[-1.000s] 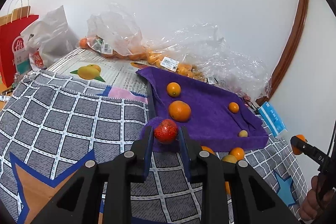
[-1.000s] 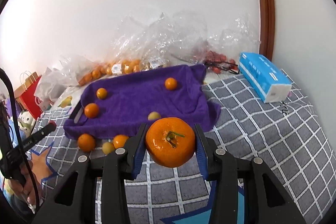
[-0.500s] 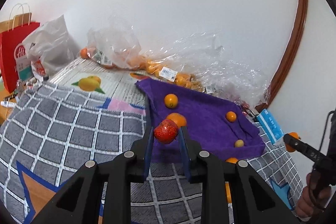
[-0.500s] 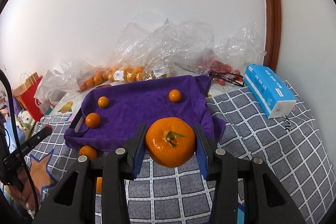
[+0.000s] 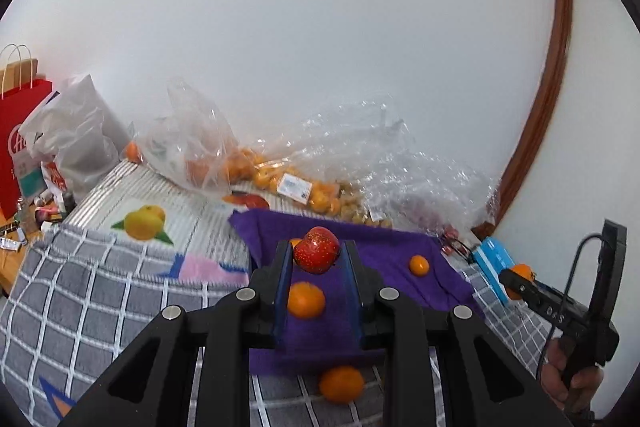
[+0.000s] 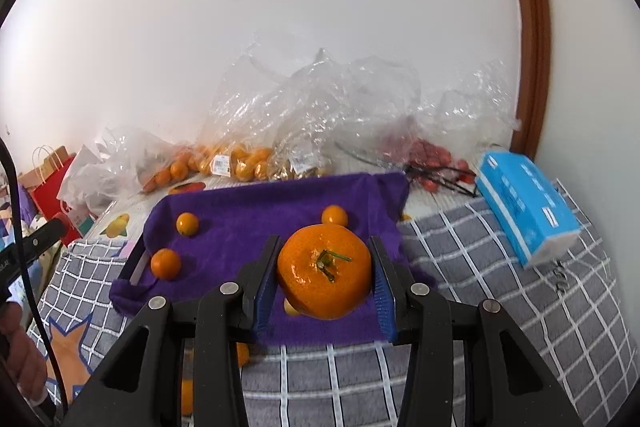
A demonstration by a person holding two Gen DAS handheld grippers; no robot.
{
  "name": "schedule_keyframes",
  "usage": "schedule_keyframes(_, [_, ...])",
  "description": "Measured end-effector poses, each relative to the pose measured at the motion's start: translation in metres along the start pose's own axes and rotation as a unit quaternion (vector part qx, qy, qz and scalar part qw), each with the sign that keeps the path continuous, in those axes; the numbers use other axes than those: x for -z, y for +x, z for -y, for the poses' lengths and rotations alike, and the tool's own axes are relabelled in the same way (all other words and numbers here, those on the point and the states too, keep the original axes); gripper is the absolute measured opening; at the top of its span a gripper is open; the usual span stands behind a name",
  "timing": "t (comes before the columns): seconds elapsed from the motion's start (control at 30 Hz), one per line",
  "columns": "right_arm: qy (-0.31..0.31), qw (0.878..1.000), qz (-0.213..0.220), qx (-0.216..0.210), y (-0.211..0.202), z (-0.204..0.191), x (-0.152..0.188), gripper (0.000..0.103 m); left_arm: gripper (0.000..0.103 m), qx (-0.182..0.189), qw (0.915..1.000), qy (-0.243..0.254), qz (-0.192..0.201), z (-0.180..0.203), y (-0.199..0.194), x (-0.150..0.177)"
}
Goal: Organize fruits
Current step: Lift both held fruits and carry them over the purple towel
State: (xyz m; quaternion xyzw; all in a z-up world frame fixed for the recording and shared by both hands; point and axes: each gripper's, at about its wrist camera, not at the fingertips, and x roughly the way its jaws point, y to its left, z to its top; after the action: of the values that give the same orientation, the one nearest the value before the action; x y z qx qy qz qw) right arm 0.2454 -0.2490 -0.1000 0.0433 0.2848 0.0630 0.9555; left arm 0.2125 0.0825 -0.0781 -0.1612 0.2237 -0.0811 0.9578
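My left gripper (image 5: 316,259) is shut on a small red apple (image 5: 317,254) and holds it above the near part of a purple cloth (image 5: 384,263). My right gripper (image 6: 324,275) is shut on a large orange (image 6: 325,282) with a green stem, held above the same purple cloth (image 6: 256,223). Small oranges lie on the cloth (image 5: 306,299) (image 5: 419,265) (image 6: 187,223) (image 6: 165,263) (image 6: 334,215). Another orange (image 5: 341,383) lies on the checked blanket just in front of the cloth. The right gripper also shows in the left wrist view (image 5: 520,281).
Clear plastic bags (image 6: 320,115) of small oranges and red fruit lie along the wall behind the cloth. A blue tissue box (image 6: 528,207) sits at the right. A red paper bag (image 5: 20,147) and a white bag (image 5: 80,135) stand at the left. A grey checked blanket (image 6: 480,307) covers the surface.
Both grippers have risen and moved forward over the purple cloth, each still holding its fruit. The views tilt up, showing more wall.
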Motion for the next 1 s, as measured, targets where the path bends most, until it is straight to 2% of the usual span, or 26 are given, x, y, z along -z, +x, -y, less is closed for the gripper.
schedule_keyframes(0.13, [-0.014, 1.0, 0.006, 0.002, 0.012, -0.001, -0.013, 0.042, 0.023, -0.001, 0.9999, -0.012, 0.001, -0.002, 0.018, -0.014])
schedule_keyframes(0.27, [-0.012, 1.0, 0.004, -0.001, 0.027, 0.005, -0.023, 0.042, 0.023, 0.009, 0.9996, -0.022, -0.016, 0.001, 0.048, -0.017])
schedule_keyframes(0.37, [-0.01, 1.0, 0.0, -0.002, 0.044, 0.009, -0.023, 0.042, 0.023, 0.005, 0.9992, -0.024, -0.03, 0.001, 0.071, -0.012])
schedule_keyframes(0.47, [-0.019, 1.0, -0.01, 0.013, 0.062, 0.011, -0.013, 0.042, 0.023, -0.007, 0.9982, -0.029, -0.052, -0.007, 0.095, 0.0])
schedule_keyframes(0.53, [-0.032, 0.999, -0.03, 0.02, 0.076, 0.013, -0.004, 0.042, 0.023, -0.013, 0.9974, -0.031, -0.064, -0.014, 0.107, 0.009])
schedule_keyframes(0.63, [-0.042, 0.998, -0.033, 0.031, 0.083, 0.015, 0.0, 0.042, 0.023, -0.011, 0.9967, -0.031, -0.074, -0.019, 0.117, 0.014])
schedule_keyframes(0.77, [-0.031, 0.998, -0.05, 0.009, 0.095, 0.019, 0.005, 0.042, 0.023, -0.014, 0.9953, -0.03, -0.091, -0.022, 0.128, 0.022])
schedule_keyframes(1.0, [-0.04, 0.996, -0.078, 0.0, 0.116, 0.011, 0.019, 0.042, 0.023, -0.014, 0.9961, -0.004, -0.087, -0.012, 0.13, 0.028])
